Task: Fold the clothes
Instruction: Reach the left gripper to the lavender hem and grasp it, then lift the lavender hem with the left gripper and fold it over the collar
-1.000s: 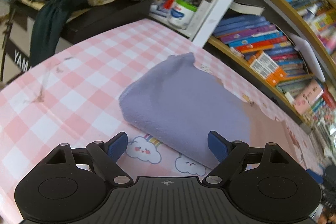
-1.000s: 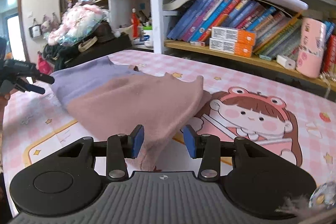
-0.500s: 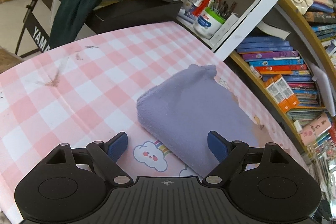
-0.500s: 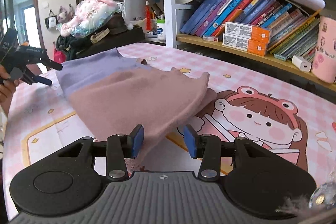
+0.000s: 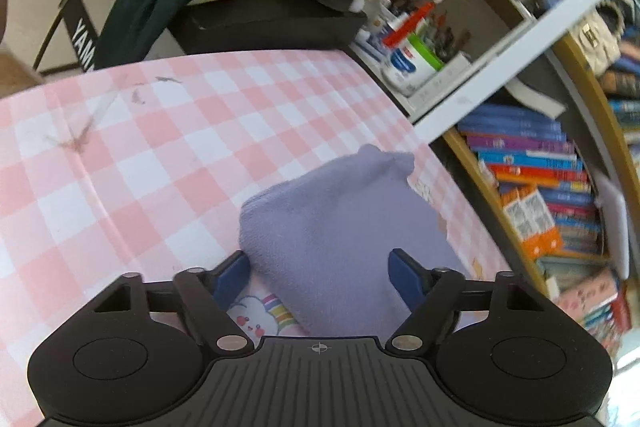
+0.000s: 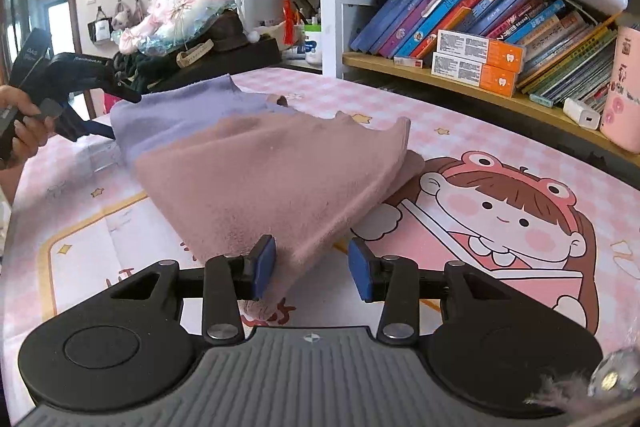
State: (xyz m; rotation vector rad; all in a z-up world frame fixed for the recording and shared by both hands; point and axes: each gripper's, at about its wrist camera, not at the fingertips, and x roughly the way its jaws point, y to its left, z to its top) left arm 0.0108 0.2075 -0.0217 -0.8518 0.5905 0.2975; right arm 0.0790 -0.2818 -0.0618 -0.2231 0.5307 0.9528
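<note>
A folded garment, lilac at one end [image 5: 340, 227] and dusty pink at the other [image 6: 280, 179], lies on the pink checked tablecloth [image 5: 160, 155]. My left gripper [image 5: 320, 273] is open, its blue pads on either side of the lilac end's near corner. It also shows in the right wrist view [image 6: 80, 87], at the lilac end [image 6: 176, 107]. My right gripper [image 6: 312, 267] is open, with the pink corner lying between its pads, close to the left pad [image 6: 264, 265].
A bookshelf [image 6: 480, 27] full of books runs along the table's far side. A black keyboard case [image 5: 272, 23] with dark clothing and a plush toy stands beyond the table's end. A pen cup [image 5: 412, 63] sits on the shelf corner.
My left gripper has moved in over the lilac end, so the cloth now lies between its pads. My right gripper has opened wider at the pink corner.
</note>
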